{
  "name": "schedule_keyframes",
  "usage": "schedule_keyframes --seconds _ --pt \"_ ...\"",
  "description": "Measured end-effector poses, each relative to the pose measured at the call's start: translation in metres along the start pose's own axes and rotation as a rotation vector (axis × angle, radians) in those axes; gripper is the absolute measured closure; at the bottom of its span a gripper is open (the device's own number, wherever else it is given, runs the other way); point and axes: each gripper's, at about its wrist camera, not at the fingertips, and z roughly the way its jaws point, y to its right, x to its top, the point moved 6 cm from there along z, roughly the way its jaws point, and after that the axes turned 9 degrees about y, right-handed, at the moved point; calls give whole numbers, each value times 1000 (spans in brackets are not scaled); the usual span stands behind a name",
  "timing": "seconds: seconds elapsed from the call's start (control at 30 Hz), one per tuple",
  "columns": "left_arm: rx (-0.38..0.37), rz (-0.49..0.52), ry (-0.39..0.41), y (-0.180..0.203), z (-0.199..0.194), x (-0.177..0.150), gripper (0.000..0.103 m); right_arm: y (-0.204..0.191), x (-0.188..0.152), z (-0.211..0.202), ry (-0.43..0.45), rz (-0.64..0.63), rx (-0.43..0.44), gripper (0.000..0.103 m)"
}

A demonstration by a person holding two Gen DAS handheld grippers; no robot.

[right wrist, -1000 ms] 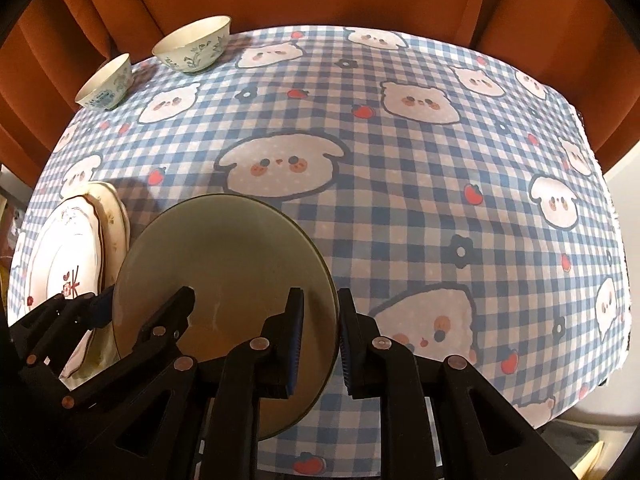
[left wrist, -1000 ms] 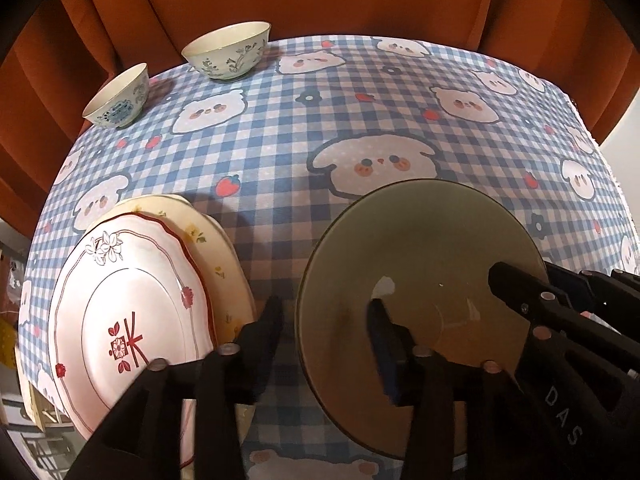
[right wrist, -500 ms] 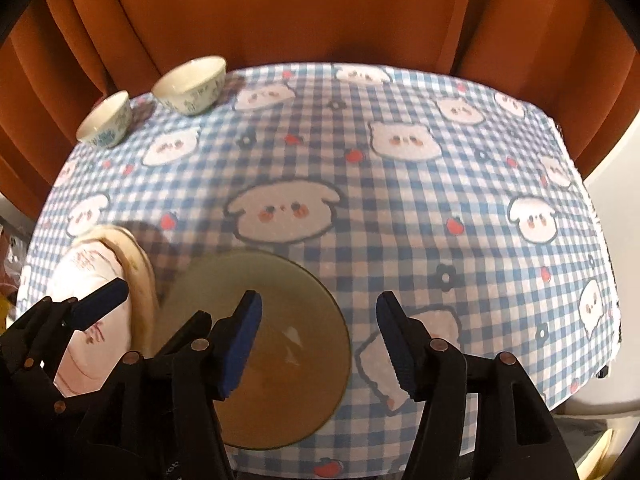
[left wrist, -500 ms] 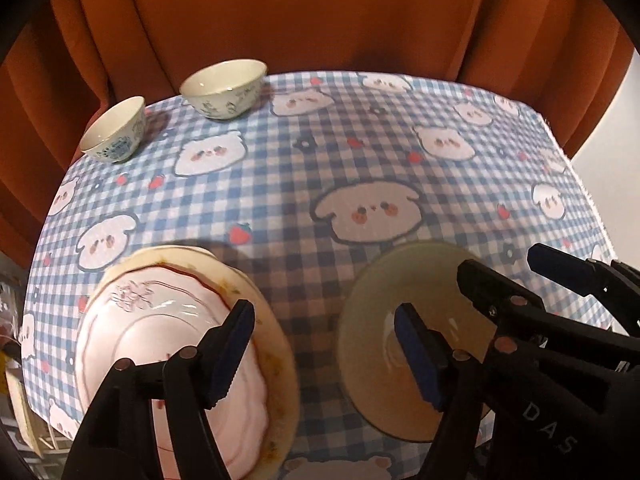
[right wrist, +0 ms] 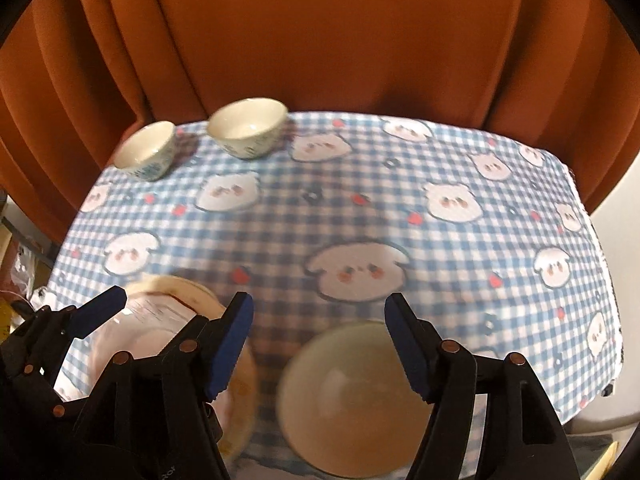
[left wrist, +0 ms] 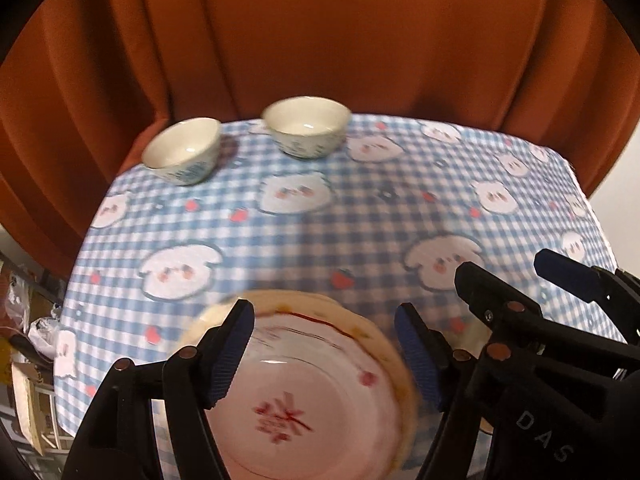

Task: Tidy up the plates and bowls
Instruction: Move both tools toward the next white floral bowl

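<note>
While both grippers hang above the near edge of the surface (right wrist: 400, 216), each view favours a different dish. From the left wrist, the left gripper (left wrist: 324, 352) has its fingers (left wrist: 230, 350) spread and empty over the pink plate (left wrist: 304, 400), which lies on a yellow plate (left wrist: 394, 360); neither finger touches it. Beside that stack on the right, only a sliver of the grey plate (left wrist: 472, 330) shows, behind the right gripper's arm. The right-wrist view shows that grey plate (right wrist: 352, 396) almost whole, lying flat on the checked cloth to the right of the stack (right wrist: 160, 320). The right gripper (right wrist: 318, 344) has just been opening; its fingers (right wrist: 230, 342) stand released above the grey plate, one over the stack's edge, nothing between them. The left gripper's blue-tipped finger (right wrist: 100, 310) crosses the pink plate here. Beyond the stack, at the far edge before an orange curtain (right wrist: 320, 40), stand a small bowl (right wrist: 146, 152) and, just right of it, a larger bowl (right wrist: 246, 126), apart.
</note>
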Motion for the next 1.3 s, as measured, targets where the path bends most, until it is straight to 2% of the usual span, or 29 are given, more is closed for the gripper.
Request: schedule_keyframes --seconds 0.5,1.1,1.3 --pt "149 -123 76 -116 10 52 28 -109 73 29 61 -61 98 31" --pt "253 -148 80 -196 96 115 29 -184 147 136 70 -81 142 32" --pt "271 -146 54 -210 132 120 33 -201 156 176 53 -86 158 39"
